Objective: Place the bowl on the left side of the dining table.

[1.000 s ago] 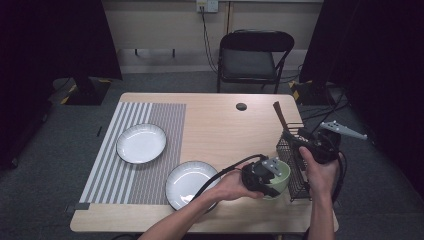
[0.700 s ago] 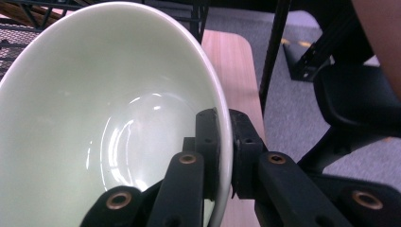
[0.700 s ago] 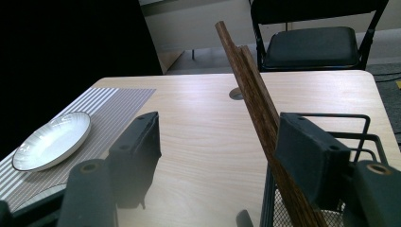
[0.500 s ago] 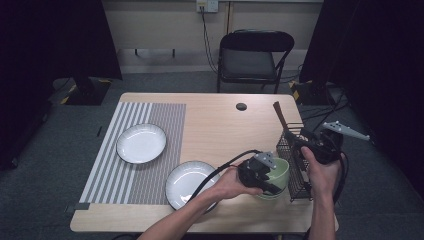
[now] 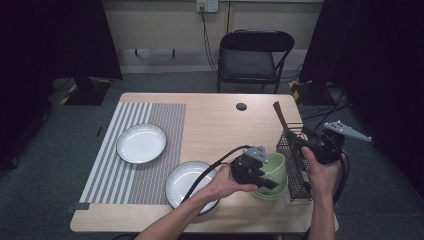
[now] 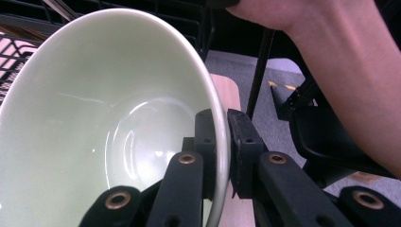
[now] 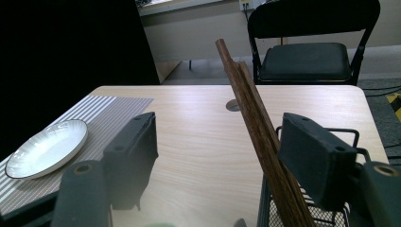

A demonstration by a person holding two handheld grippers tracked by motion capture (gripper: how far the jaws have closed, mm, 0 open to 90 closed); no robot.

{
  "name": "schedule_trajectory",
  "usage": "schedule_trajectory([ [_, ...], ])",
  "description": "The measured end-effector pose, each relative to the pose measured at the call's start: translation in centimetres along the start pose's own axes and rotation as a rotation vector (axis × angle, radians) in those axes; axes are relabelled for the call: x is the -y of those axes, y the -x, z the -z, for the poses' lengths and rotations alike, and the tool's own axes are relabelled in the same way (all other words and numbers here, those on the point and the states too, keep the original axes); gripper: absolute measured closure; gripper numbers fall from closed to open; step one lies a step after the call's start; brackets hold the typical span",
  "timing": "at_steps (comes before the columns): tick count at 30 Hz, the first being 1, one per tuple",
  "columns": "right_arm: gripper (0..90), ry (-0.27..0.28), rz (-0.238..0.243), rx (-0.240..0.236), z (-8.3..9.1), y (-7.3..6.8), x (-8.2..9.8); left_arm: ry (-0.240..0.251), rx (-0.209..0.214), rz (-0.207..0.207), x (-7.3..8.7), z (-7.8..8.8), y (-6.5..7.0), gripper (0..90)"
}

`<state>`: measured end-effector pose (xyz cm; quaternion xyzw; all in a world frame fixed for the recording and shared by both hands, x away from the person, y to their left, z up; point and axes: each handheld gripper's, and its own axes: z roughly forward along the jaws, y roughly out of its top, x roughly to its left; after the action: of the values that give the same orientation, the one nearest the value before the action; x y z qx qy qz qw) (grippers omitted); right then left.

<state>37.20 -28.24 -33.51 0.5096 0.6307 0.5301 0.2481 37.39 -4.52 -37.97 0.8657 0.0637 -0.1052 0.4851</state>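
My left gripper [image 5: 267,181] is shut on the rim of a pale green bowl [image 5: 274,165], one jaw inside and one outside. The bowl is lifted and tilted over a second green bowl [image 5: 270,193] on the table's front right. In the left gripper view the pads of my left gripper [image 6: 222,127] pinch the bowl [image 6: 94,118] at its rim. My right gripper [image 5: 299,145] hovers over a black wire basket [image 5: 295,172] that holds wooden chopsticks [image 5: 279,115]. Its jaws have just been opening. The chopsticks [image 7: 255,123] stand between the jaws of my right gripper [image 7: 220,142], unpressed.
A white plate [image 5: 141,143] lies on the striped mat [image 5: 150,115] at the left. A second white plate [image 5: 187,182] sits near the front edge under the left forearm. A dark round hole [image 5: 241,106] marks the tabletop's far side, with a black folding chair [image 5: 255,55] behind.
My left gripper has lifted the green bowl and drawn it slightly leftward, tilting it. The right hand has stayed over the basket.
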Motion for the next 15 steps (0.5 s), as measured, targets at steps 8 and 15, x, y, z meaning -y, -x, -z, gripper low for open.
schedule_trajectory([
  [8, 27.5, 0.008, 0.015, -0.008, 0.1, -0.3, -0.1, 0.021, -0.032, 0.019, 0.5, 1.8, -0.4, 83.7],
  [15, 27.5, 0.002, 0.03, -0.011, -0.1, -0.8, -0.2, 0.055, -0.06, 0.056, 1.0, 3.0, -1.1, 83.7],
])
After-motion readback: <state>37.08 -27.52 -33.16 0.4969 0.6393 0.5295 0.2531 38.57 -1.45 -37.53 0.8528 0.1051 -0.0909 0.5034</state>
